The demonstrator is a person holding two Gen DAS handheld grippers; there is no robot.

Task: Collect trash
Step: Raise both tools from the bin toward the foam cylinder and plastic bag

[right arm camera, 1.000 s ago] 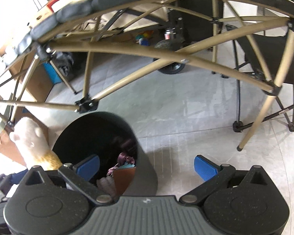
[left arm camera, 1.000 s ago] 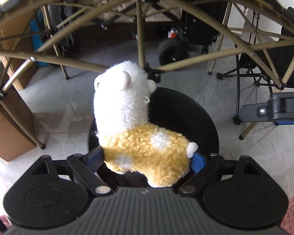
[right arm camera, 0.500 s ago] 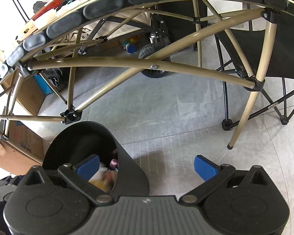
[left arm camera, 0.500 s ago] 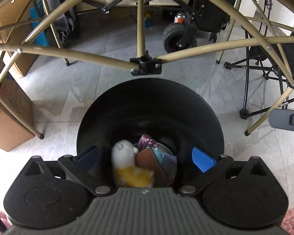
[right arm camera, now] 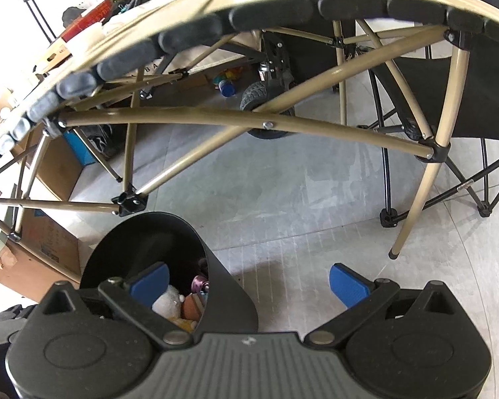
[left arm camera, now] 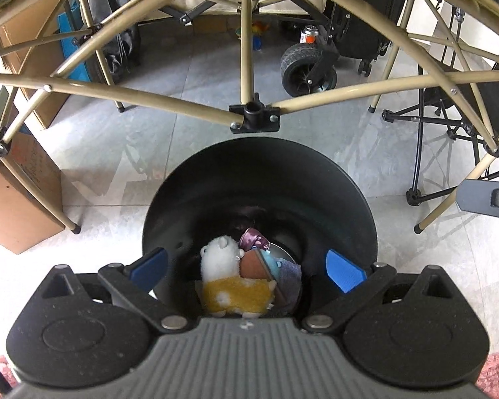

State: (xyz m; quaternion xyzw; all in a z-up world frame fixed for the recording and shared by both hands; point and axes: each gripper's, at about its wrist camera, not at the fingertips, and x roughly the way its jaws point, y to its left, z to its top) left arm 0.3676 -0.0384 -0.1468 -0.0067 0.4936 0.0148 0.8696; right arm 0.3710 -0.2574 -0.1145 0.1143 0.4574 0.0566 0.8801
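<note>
A round black bin point(left arm camera: 259, 173) stands on the tiled floor, directly below my left gripper point(left arm camera: 248, 267). At its bottom lies a white and yellow plush sheep point(left arm camera: 228, 274) beside a purple cup point(left arm camera: 251, 236), a brown card and grey cloth. The left gripper is open, its blue pads spread wide above the bin mouth with nothing between them. In the right wrist view the same bin point(right arm camera: 169, 236) sits at lower left with the plush sheep point(right arm camera: 168, 302) inside. My right gripper point(right arm camera: 249, 281) is open and empty, its left pad over the bin rim, its right pad over bare floor.
The tan tube frame of a folding table point(left arm camera: 252, 119) arches over the bin. Cardboard boxes point(left arm camera: 13, 212) stand at the left. A black wheeled cart point(left arm camera: 307, 69) and a folding chair's black legs point(right arm camera: 432, 199) occupy the back and right. A pink rug edge point(left arm camera: 495, 372) shows nearest me.
The left gripper opened and let go of the plush sheep, which dropped to the bottom of the bin. The right gripper's view tilted up slightly.
</note>
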